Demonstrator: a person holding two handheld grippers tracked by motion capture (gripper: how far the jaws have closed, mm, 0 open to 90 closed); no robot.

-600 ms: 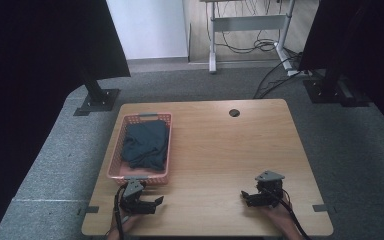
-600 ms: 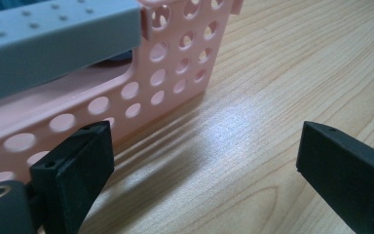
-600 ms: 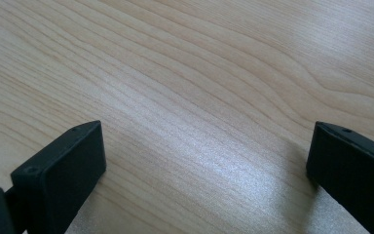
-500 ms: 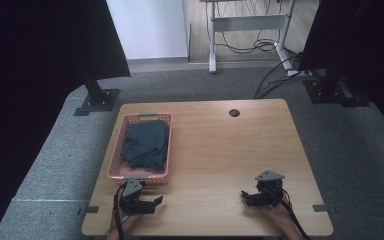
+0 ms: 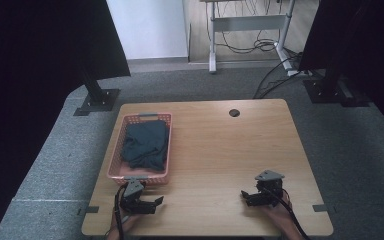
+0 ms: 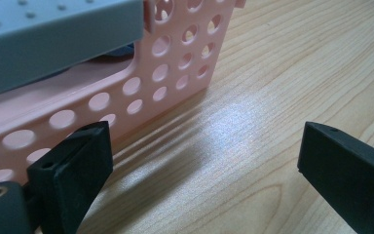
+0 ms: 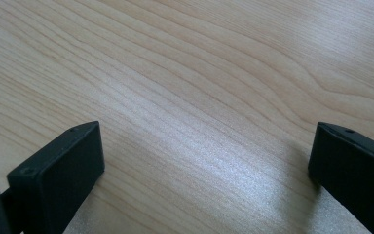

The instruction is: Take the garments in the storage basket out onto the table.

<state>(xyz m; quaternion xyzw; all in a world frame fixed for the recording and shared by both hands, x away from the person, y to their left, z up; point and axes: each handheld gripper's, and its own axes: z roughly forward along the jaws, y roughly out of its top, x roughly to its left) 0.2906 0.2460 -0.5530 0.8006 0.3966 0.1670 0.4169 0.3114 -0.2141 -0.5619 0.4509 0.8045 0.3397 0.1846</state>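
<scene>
- A pink perforated basket [image 5: 114, 156] sits on the left half of the wooden table [image 5: 220, 150], holding a dark folded cloth [image 5: 145, 145] — the cloth lies wholly inside it.
- The left gripper [image 5: 152, 202] rests at the table's near edge, just beside the basket's near wall; its jaws stand wide apart with nothing between them but bare wood.
- The right gripper [image 5: 246, 195] rests near the near right corner, well apart from the basket — jaws spread wide, empty.
- A small dark round hole [image 5: 234, 113] marks the table's far edge.
</scene>
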